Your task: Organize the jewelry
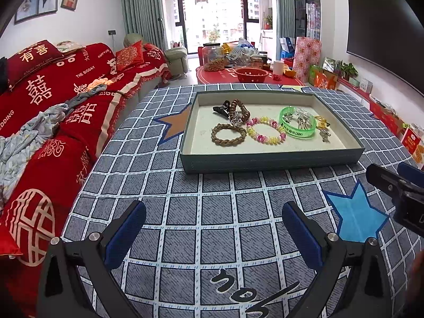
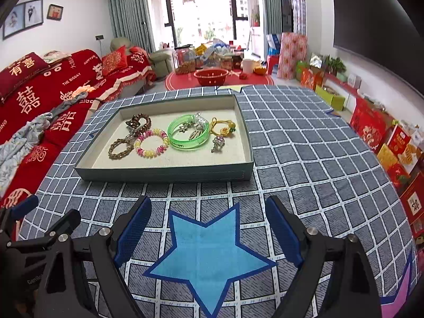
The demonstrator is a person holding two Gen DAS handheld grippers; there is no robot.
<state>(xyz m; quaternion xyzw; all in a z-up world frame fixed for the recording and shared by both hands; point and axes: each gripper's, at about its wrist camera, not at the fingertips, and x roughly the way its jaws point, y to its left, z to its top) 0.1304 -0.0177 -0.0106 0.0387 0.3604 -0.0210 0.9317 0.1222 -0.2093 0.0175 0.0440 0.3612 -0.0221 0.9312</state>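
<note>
Right wrist: tray [image 2: 164, 177] beyond hand-held gripper [image 2: 209, 228].

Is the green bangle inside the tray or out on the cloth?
Inside: the green bangle lies flat on the tray floor, small metal charms within its ring.

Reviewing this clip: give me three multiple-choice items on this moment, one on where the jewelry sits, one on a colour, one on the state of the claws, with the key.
1. Where does the jewelry lie?
A. On the sofa
B. In the shallow tray
C. On the blue star

2. What colour is the translucent bangle?
A. Green
B. Red
C. Black

3. How are the two claws?
A. Both shut on bracelets
B. Left shut, right open
C. Both open, holding nothing

Key: B, the bracelets rest on the tray floor. A, the bangle is clear green. C, the left claw and right claw show only the checked tablecloth between spread fingers.
</note>
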